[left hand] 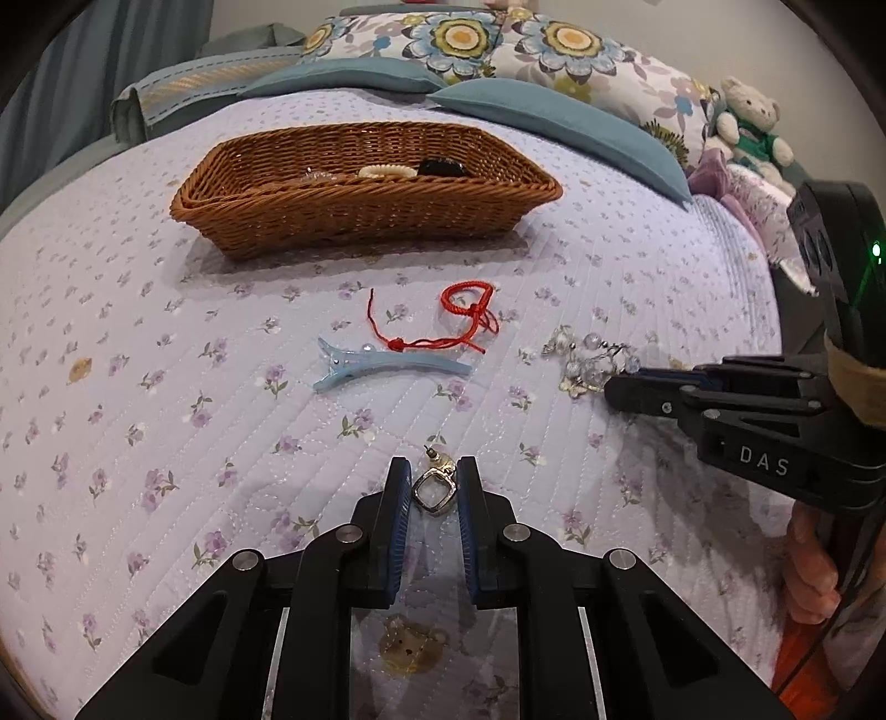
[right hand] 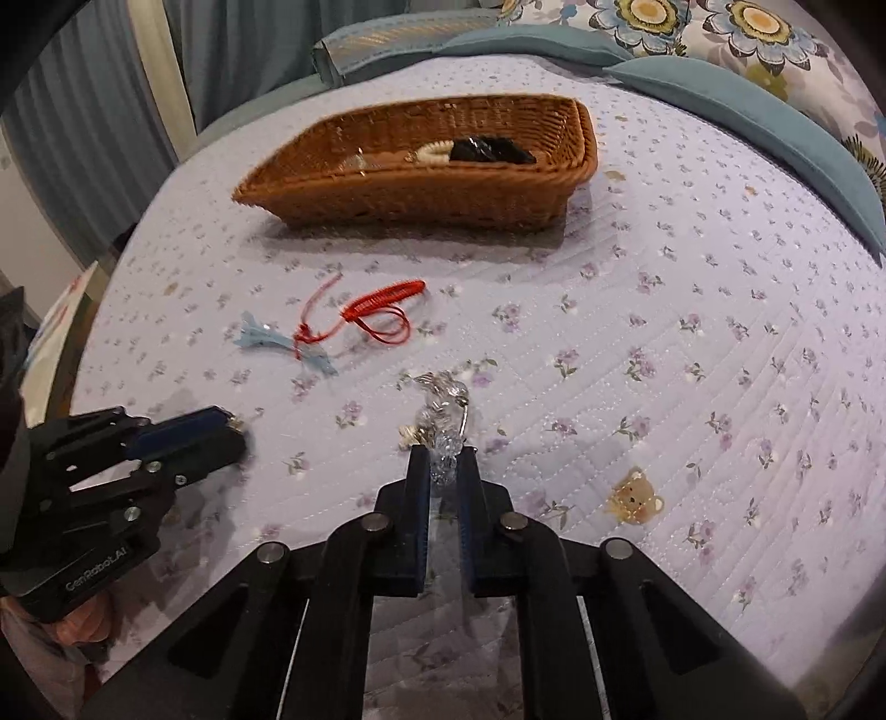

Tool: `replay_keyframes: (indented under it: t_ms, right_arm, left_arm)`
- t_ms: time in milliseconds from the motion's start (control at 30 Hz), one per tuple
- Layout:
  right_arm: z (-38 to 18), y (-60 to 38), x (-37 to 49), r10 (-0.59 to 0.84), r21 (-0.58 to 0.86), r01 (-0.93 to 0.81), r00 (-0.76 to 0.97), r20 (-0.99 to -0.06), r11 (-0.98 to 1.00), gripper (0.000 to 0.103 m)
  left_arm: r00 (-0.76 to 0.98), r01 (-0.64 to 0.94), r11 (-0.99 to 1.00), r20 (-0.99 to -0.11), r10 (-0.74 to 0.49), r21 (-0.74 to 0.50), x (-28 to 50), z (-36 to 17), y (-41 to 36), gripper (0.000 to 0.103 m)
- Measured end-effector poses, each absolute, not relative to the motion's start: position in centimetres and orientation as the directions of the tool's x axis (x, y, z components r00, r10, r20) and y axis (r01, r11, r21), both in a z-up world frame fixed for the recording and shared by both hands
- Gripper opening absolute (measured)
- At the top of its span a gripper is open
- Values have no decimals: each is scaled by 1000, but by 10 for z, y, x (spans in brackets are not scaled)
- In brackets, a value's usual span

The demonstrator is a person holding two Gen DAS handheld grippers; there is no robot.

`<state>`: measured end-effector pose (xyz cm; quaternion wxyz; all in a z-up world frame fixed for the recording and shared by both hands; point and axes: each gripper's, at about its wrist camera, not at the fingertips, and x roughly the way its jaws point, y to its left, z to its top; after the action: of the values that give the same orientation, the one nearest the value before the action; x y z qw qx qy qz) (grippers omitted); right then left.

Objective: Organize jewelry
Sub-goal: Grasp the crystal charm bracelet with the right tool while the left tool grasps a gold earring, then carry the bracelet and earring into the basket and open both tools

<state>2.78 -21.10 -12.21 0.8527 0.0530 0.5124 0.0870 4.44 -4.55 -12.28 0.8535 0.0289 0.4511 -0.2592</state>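
My left gripper (left hand: 434,477) is shut on a silver square earring (left hand: 433,490), held low over the bed quilt. My right gripper (right hand: 444,464) is shut on one end of a clear bead bracelet (right hand: 441,410), which trails forward on the quilt; it also shows in the left wrist view (left hand: 590,360). A wicker basket (left hand: 354,210) stands further back and holds a cream bracelet (left hand: 386,171), a black piece (left hand: 443,167) and a clear item (left hand: 317,176). A red cord bracelet (left hand: 459,321) and a blue hair clip (left hand: 382,363) lie on the quilt between the grippers and the basket.
Teal cushions (left hand: 559,130) and flowered pillows (left hand: 498,44) line the back of the bed. A teddy bear (left hand: 750,124) sits at the far right. The bed's left edge and a curtain (right hand: 111,111) show in the right wrist view.
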Motion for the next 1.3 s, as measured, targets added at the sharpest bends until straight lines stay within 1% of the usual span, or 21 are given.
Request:
replay_keyframes:
  t_ms: [300, 433, 600, 800, 933, 1067, 1167, 1300]
  right_arm:
    - [-91, -219, 18, 226, 211, -90, 533, -815, 973, 12]
    - [-74, -223, 18, 232, 219, -90, 558, -797, 971, 12]
    - [-49, -218, 22, 242, 216, -116, 595, -767, 969, 12]
    - [-19, -202, 44, 260, 193, -175, 636, -727, 965, 12]
    - [-2, -195, 70, 264, 168, -206, 668, -696, 964, 12]
    - [5, -189, 106, 269, 156, -223, 688, -674, 962, 12]
    - [-2, -187, 139, 285, 181, -222, 678, -678, 958, 12]
    - [-19, -185, 184, 298, 219, -202, 657, -693, 955, 12]
  left_arm:
    - [464, 467, 850, -751, -469, -243, 41, -112, -37, 16]
    - [470, 478, 834, -722, -508, -276, 38, -100, -32, 16]
    - [521, 487, 831, -674, -524, -270, 34, -74, -27, 16]
    - [560, 485, 833, -638, -529, -264, 44, -45, -24, 16]
    - [600, 483, 847, -621, -504, -221, 68, -22, -26, 16]
    - [642, 446, 869, -600, -478, -215, 111, -3, -23, 16]
    - [650, 418, 877, -597, -470, -236, 147, -1, -19, 16]
    - [640, 366, 884, -611, -466, -291, 201, -15, -15, 16]
